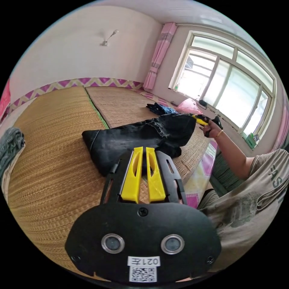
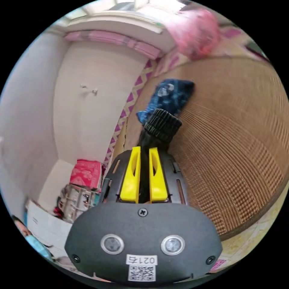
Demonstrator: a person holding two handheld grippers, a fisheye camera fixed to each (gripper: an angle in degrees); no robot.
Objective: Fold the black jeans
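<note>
The black jeans (image 1: 135, 140) lie stretched across the woven straw mat (image 1: 54, 144). One end is lifted off the mat on the window side. My left gripper (image 1: 144, 149) is shut on the near edge of the jeans, with dark cloth between its yellow jaws. A person's hand holds my right gripper (image 1: 201, 120) at the lifted end. In the right gripper view, my right gripper (image 2: 144, 149) is shut on a bunched fold of the black jeans (image 2: 162, 124), which sticks out past the tips above the mat (image 2: 234, 144).
A blue garment (image 1: 159, 108) (image 2: 171, 93) and a pink bag (image 1: 188, 106) (image 2: 195, 30) lie farther along the mat. A grey-green folded cloth (image 1: 10, 144) sits at the left edge. The person's arm (image 1: 234, 153) and the platform's edge are at the right.
</note>
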